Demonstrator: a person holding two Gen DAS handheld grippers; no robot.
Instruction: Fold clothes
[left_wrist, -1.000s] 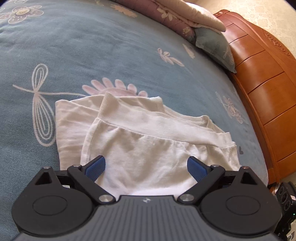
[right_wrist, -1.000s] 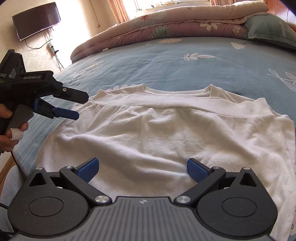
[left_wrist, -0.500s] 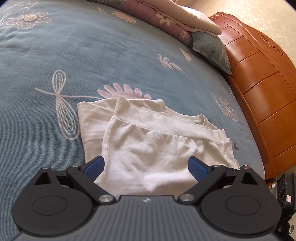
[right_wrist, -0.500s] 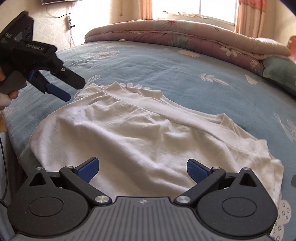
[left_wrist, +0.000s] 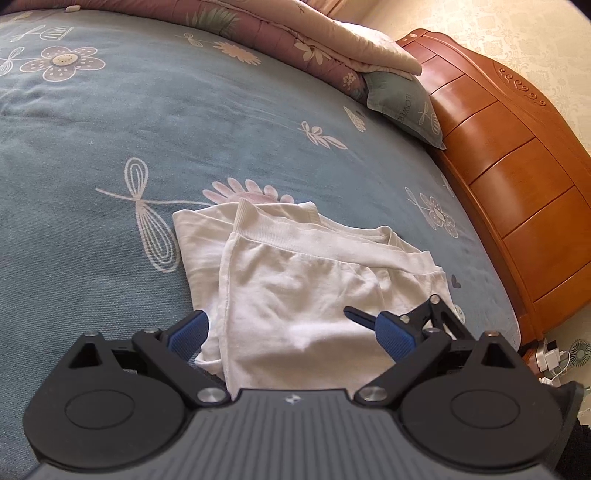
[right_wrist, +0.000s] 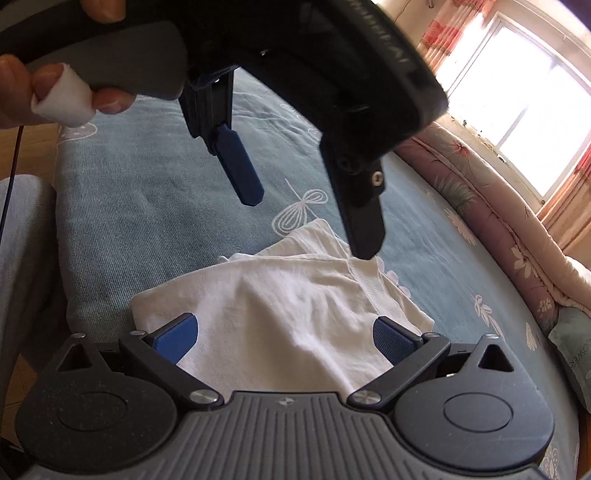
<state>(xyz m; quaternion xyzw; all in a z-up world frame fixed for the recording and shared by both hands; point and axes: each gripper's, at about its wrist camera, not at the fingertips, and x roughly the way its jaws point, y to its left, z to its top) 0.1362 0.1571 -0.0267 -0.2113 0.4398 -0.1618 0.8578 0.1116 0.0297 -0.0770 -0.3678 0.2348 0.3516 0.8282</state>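
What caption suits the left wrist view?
Open left gripper above a folded white shirt on a blue bedsheet.

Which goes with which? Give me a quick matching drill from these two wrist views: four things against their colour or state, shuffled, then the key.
Things:
1. garment
2. bedspread
3. headboard
4. left gripper

Colour or state:
A. orange-brown wood
B. open, holding nothing
C. white, folded over itself on the bed
D. blue-grey with flower and dragonfly prints

Pairs: 1-C, 2-D, 3-A, 4-B
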